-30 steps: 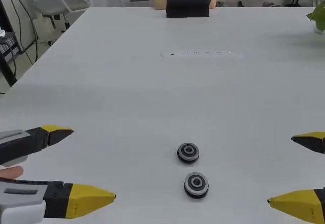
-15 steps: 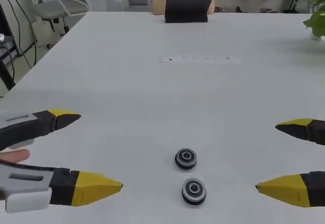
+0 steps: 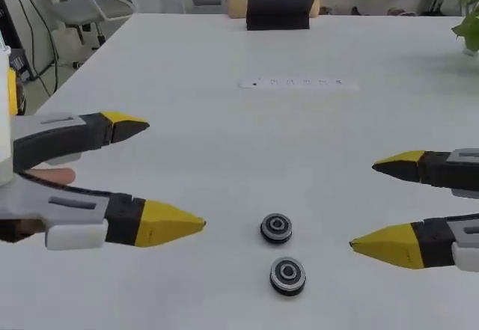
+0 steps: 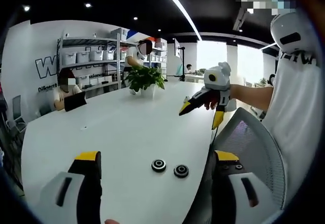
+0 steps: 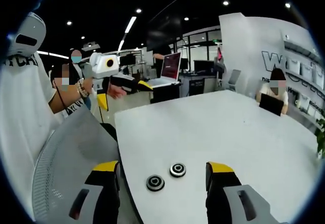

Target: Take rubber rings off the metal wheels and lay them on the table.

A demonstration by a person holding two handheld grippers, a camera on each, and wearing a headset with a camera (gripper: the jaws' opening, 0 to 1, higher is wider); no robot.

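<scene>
Wheels come as a pair on the white worktop (image 3: 224, 143): the near wheel (image 3: 288, 276) lies flat, and the far wheel (image 3: 277, 227) lies just beyond it, close but apart. Each seems to carry its dark rubber ring (image 3: 265, 229) round the metal hub, and no loose ring can be seen lying near the near wheel, so by my reading the task has not begun and both rings remain to be pulled off and laid down. The left tongs (image 3: 176, 176) hover to the left of the near wheel with their yellow tips spread wide and nothing between them. The right tongs (image 3: 363, 206) hover to its right, likewise spread and empty. Neither touches a wheel. Well beyond the near wheel a pale power strip (image 3: 298, 83) lies on the worktop, and farther off a dark laptop (image 3: 279, 10) stands before a seated person.
</scene>
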